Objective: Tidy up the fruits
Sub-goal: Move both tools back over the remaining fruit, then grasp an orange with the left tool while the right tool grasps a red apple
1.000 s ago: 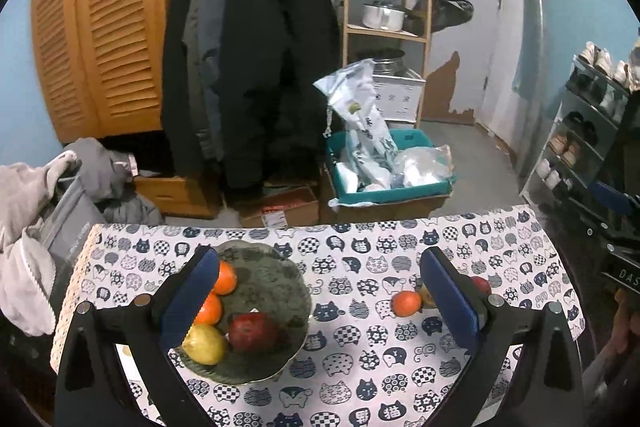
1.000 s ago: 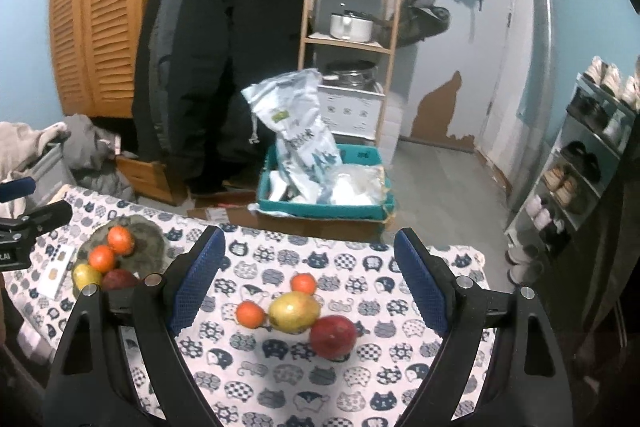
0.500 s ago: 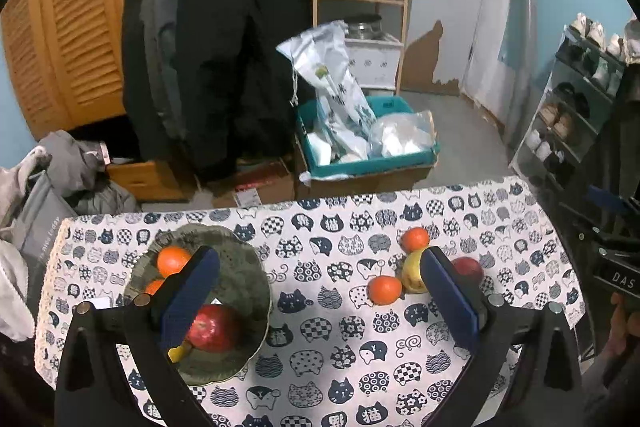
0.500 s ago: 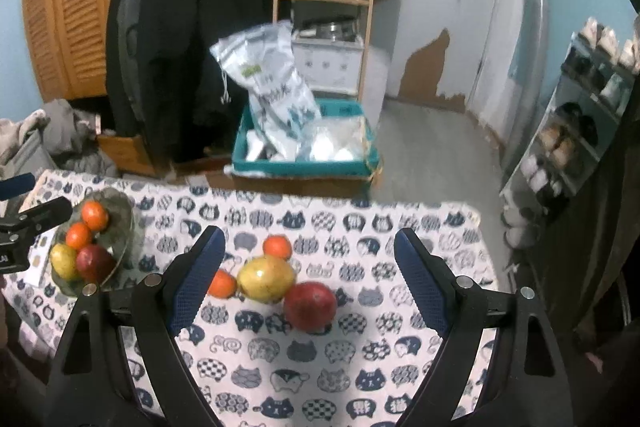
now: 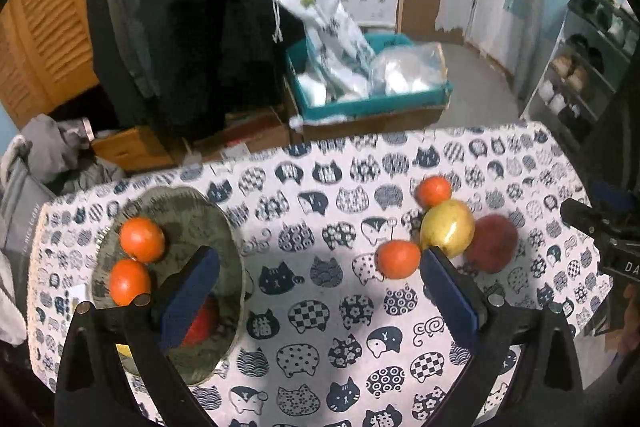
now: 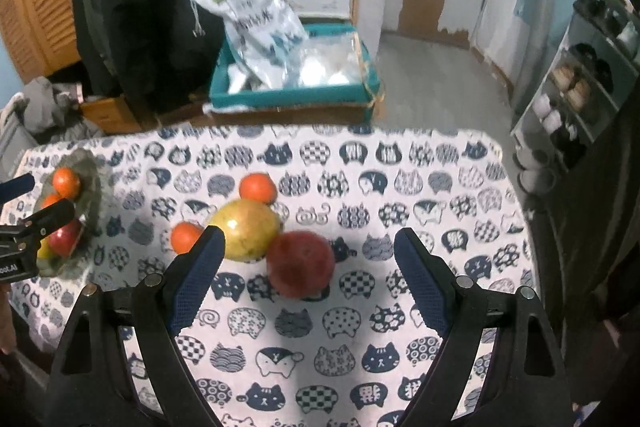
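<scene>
A grey-green plate (image 5: 188,203) at the table's left holds two oranges (image 5: 142,239), a red apple (image 5: 202,323) and a yellow fruit, partly hidden by my left finger. Loose on the cat-print cloth are two oranges (image 5: 398,259) (image 5: 434,190), a yellow-green mango (image 5: 448,229) and a red apple (image 5: 492,243). My left gripper (image 5: 316,287) is open and empty above the cloth between plate and loose fruit. My right gripper (image 6: 308,267) is open and empty, its jaws on either side of the red apple (image 6: 301,263), next to the mango (image 6: 248,229). The plate also shows at the left of the right wrist view (image 6: 86,163).
The table's far edge (image 5: 320,147) drops to the floor, where a teal crate (image 5: 368,99) with plastic bags stands. Dark coats hang behind. A shoe rack (image 5: 588,67) stands on the right. Clothes lie piled at the left (image 5: 52,155).
Both grippers have moved lower and closer to the table. The left one has shifted right, away from the plate. The right one has come down around the red apple.
</scene>
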